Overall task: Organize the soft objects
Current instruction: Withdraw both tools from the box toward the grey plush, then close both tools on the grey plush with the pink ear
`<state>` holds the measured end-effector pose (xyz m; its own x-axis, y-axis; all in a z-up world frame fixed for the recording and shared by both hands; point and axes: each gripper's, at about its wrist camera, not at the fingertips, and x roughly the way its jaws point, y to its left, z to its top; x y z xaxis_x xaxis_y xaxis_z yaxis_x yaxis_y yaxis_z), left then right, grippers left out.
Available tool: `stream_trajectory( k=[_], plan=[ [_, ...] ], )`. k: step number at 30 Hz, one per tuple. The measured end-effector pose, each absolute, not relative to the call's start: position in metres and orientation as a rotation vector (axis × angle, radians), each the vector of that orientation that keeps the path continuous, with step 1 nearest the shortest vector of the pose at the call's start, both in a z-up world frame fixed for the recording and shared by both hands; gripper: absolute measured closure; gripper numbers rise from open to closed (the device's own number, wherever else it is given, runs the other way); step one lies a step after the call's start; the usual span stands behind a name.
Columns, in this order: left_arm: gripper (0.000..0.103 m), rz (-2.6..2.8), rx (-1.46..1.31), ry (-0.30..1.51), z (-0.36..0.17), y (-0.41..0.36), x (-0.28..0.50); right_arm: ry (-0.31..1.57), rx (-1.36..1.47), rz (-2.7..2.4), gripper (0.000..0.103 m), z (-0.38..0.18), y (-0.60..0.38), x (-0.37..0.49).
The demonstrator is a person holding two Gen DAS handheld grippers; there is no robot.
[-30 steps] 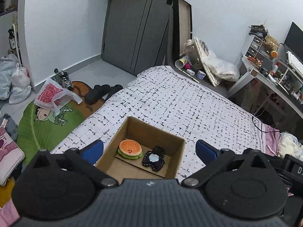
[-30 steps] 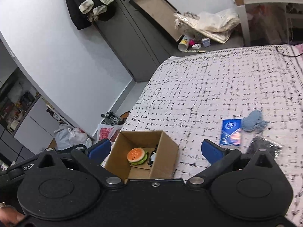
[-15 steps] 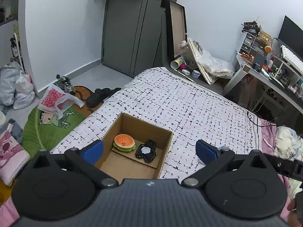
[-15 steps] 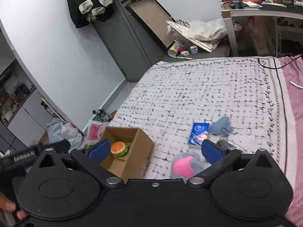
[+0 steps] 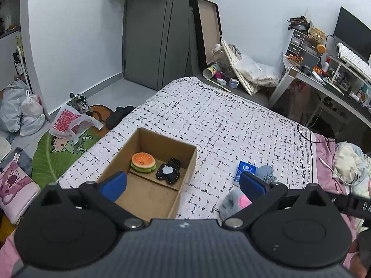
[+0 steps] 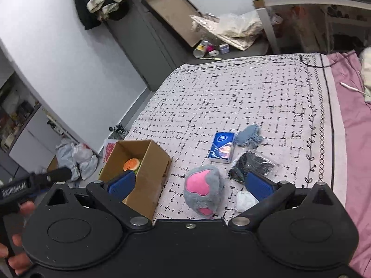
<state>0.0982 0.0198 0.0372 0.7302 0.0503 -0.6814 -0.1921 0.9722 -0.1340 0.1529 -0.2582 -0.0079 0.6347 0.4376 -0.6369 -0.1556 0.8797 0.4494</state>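
Observation:
An open cardboard box [image 5: 162,143] [image 6: 148,171] sits on the checked bed. It holds a burger plush [image 5: 142,162] [image 6: 132,164] and a black plush with a pale patch [image 5: 168,172]. Right of the box lie a grey paw plush with pink pads [image 6: 204,190] [image 5: 234,201], a blue tissue pack [image 6: 221,147] [image 5: 245,170], a blue-grey knit piece [image 6: 249,135] [image 5: 265,172], a black item in clear wrap [image 6: 251,165] and a small white item [image 6: 245,200]. My left gripper [image 5: 183,183] is open and empty above the box's near end. My right gripper [image 6: 190,184] is open and empty above the paw plush.
The bed's left edge drops to a floor with a green mat [image 5: 58,153], bags and shoes. A desk [image 5: 324,83] stands at the back right. Pink bedding [image 6: 352,120] and a cable lie at the bed's right side.
Both grippers have pulled back and risen from the box. The right view has swung right, so the paw plush and the other loose items now show. Both stay open.

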Motion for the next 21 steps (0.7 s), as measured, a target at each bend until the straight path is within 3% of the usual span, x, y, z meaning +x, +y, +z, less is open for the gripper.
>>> stream_trajectory(
  k=[21],
  plan=[
    [0.001,0.065,-0.209,0.795,0.009,-0.030,0.118,0.912,0.519,0.198,0.000,-0.041,-0.298,0.167]
  ],
)
